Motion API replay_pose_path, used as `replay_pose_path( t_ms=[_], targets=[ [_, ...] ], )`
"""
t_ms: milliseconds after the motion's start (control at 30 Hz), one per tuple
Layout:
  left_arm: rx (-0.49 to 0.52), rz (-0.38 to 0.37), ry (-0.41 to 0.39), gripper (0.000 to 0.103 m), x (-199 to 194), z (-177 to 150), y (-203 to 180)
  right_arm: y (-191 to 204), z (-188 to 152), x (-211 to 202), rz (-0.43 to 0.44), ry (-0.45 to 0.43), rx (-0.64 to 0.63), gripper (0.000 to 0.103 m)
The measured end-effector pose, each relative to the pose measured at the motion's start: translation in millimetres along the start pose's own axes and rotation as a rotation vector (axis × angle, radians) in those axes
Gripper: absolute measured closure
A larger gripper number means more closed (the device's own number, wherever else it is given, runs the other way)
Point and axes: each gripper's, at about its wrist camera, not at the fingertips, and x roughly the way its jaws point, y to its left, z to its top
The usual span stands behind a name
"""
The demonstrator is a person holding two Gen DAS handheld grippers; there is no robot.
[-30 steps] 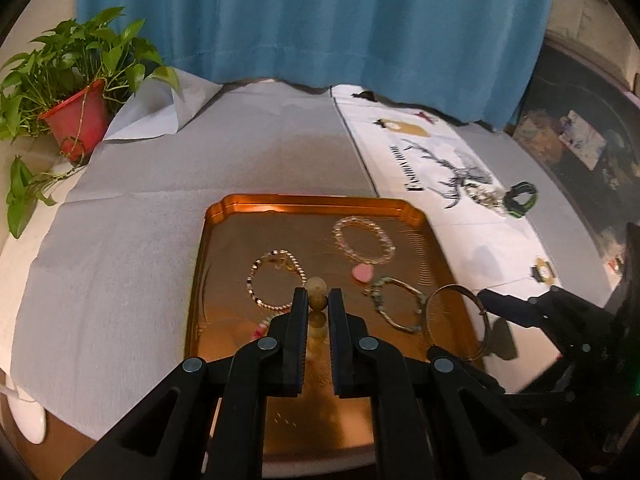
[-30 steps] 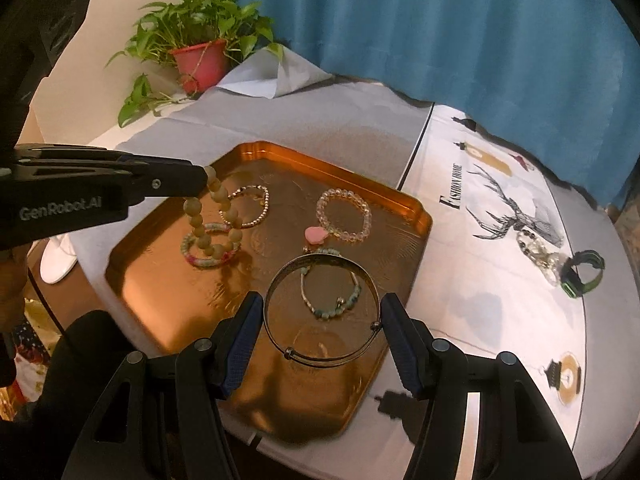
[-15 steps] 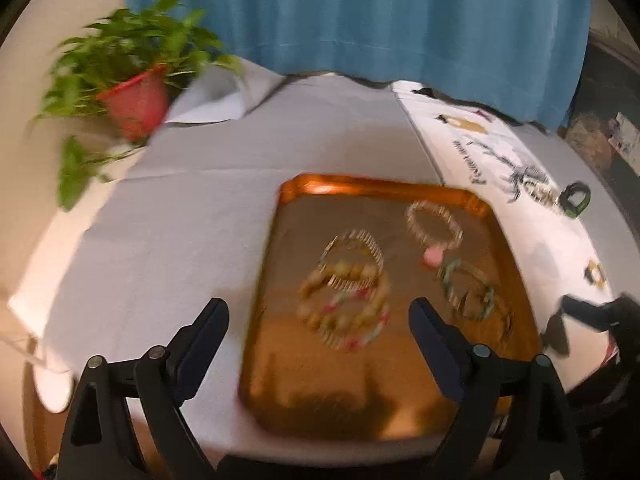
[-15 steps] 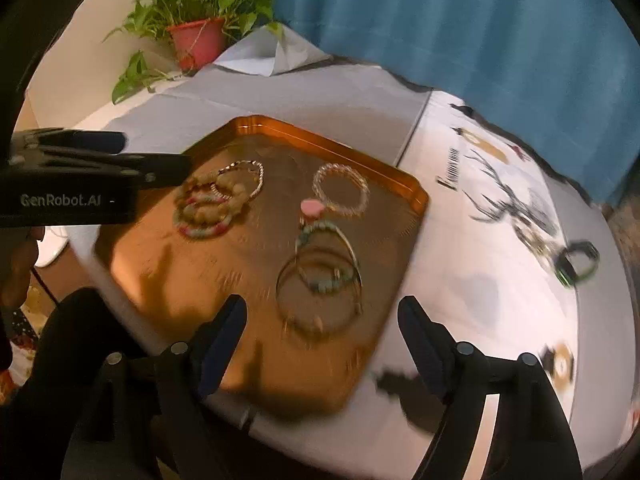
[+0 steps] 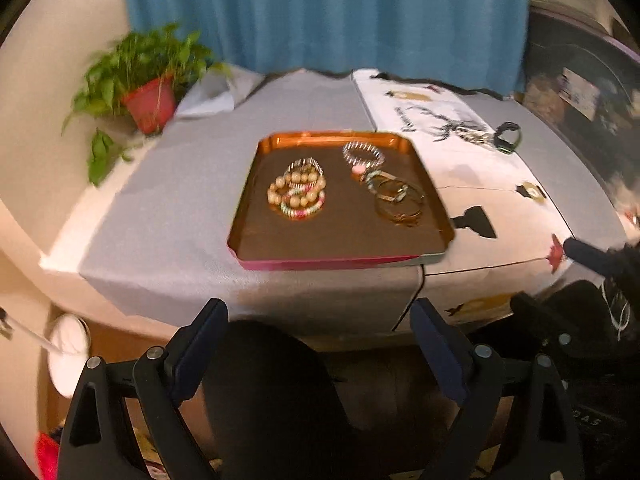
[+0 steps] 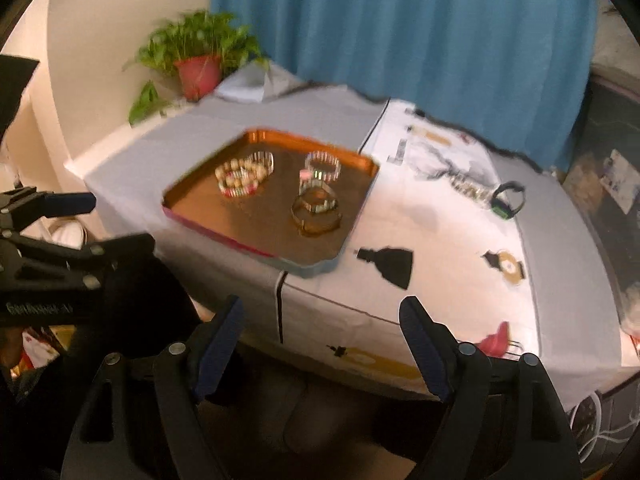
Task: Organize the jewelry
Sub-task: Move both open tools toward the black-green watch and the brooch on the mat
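Landmark: copper tray (image 5: pixel 256 236) on the grey tablecloth (image 5: pixel 180 184).

Left gripper (image 5: pixel 320 350): jaws spread wide, nothing between them, held off the near table edge, well short of the tray. Right gripper (image 6: pixel 320 336): likewise released and empty, also short of the tray's near corner.

On the tray, left half: large-bead bracelet (image 5: pixel 296 188) lying over a multicoloured bead bracelet (image 5: pixel 302 206), with a thin pearl-like bracelet (image 5: pixel 306 166) touching behind them. Right half: clear-bead bracelet (image 5: pixel 362 152) with a pink charm at the far side; metal bangle (image 5: pixel 400 204) nearer, overlapping a green-stone bracelet (image 5: pixel 380 182).

Left view only: right gripper's fingertip at the frame's right edge, right of the tray. Right view only: left gripper's body, left of the tray, hiding the floor there.

Right of the tray: white printed cloth (image 6: pixel 440 240) with a green-black bracelet (image 6: pixel 508 200) on it. Far left of the tray: potted plant (image 5: pixel 148 84). Behind: blue curtain (image 5: pixel 320 12). Both views motion-blurred; fine detail unreadable.
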Motion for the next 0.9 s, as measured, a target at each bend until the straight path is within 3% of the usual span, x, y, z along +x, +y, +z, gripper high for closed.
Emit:
replay_pose_path(
  t_ms=[133, 500, 900],
  targets=[
    [0.008, 0.028, -0.079, 0.012, -33.1, -2.9, -11.6, -2.4, -4.5, -36.1, -0.037, -0.078, -0.007, 0.021],
    [-0.003, 0.049, -0.137, 0.012, -75.3, -16.3, -21.2, -6.7, -17.8, -88.2, -0.040, -0.173, 0.005, 0.020],
    [0.035, 0.058, -0.135, 0.010, -74.6, -15.3, -39.3, -18.3, -25.5, -88.9, -0.041, -0.165, 0.035, 0.020]
  ],
)
